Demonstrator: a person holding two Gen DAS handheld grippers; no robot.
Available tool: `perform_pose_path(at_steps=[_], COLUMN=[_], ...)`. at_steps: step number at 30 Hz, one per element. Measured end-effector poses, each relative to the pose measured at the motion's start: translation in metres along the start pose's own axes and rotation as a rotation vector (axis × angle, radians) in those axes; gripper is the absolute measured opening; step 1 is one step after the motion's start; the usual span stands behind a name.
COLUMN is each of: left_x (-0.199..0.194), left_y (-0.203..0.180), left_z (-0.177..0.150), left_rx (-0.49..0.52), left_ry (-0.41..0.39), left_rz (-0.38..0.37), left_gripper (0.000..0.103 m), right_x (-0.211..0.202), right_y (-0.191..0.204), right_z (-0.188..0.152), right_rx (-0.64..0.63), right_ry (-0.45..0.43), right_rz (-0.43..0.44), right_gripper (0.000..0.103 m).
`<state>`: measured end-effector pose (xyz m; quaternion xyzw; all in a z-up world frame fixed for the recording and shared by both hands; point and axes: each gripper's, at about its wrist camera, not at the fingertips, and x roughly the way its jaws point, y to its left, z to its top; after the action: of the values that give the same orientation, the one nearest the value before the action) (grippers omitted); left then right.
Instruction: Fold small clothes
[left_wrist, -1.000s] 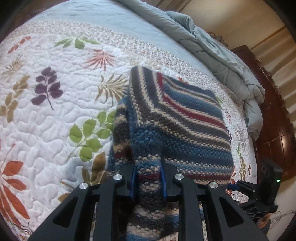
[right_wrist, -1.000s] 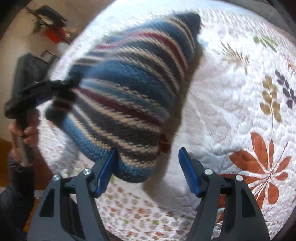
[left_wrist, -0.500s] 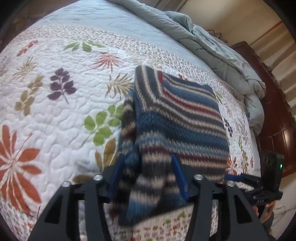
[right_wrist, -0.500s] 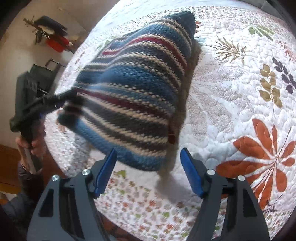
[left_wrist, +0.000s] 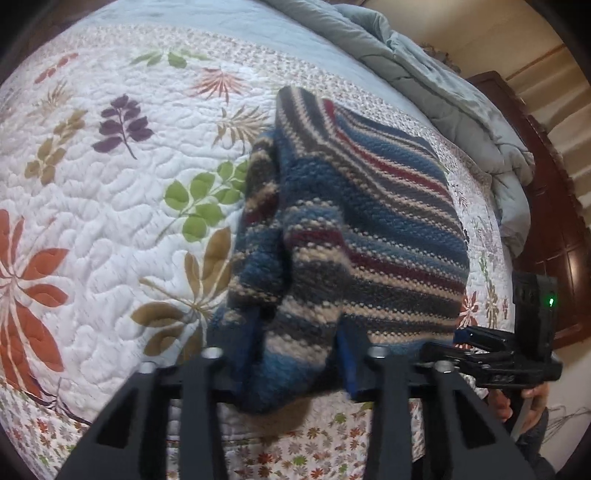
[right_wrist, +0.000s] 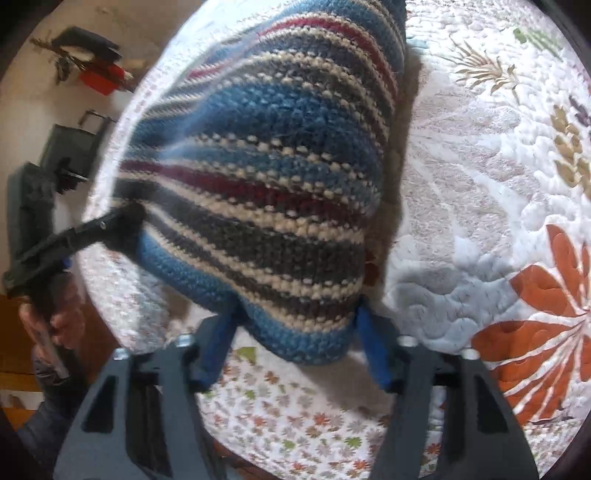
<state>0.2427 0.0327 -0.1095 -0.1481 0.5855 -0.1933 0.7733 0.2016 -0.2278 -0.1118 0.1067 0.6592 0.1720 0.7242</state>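
Striped knit garment (left_wrist: 362, 229), long axis running away across quilt (left_wrist: 110, 229)

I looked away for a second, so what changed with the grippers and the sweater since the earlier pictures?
The right gripper moved in; its fingers, open beside the sweater before, have just been closing around its near edge. The left gripper loosened, then closed again on its bunched corner. The sweater stays on the quilt.
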Motion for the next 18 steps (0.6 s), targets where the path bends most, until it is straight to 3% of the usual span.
perform_pose_path(at_steps=[4, 9, 14, 16, 18], left_x=[0.007, 0.019, 0.013, -0.001, -0.014], left_y=[-0.004, -0.006, -0.012, -0.011, -0.01], left_z=[-0.001, -0.005, -0.003, 0.005, 0.017], left_rx=[0.025, 0.05, 0.055, 0.048, 0.057], left_ry=[0.005, 0.011, 0.011, -0.001, -0.026], left_rz=[0.062, 0.105, 0.101, 0.072, 0.071], left_gripper=[0.034, 0.036, 0.036, 0.038, 0.045], right_x=[0.002, 0.014, 0.018, 0.001, -0.014], right_y=[0.014, 0.011, -0.001, -0.002, -0.005], right_z=[-0.002, -0.011, -0.019, -0.017, -0.011], right_rx=[-0.076, -0.062, -0.032, -0.038, -0.024], right_ry=[0.001, 0.004, 0.008, 0.001, -0.013], right_rz=[-0.098, -0.121, -0.049, 0.012, 0.062], right_gripper=[0.046, 0.037, 0.035, 0.041, 0.047])
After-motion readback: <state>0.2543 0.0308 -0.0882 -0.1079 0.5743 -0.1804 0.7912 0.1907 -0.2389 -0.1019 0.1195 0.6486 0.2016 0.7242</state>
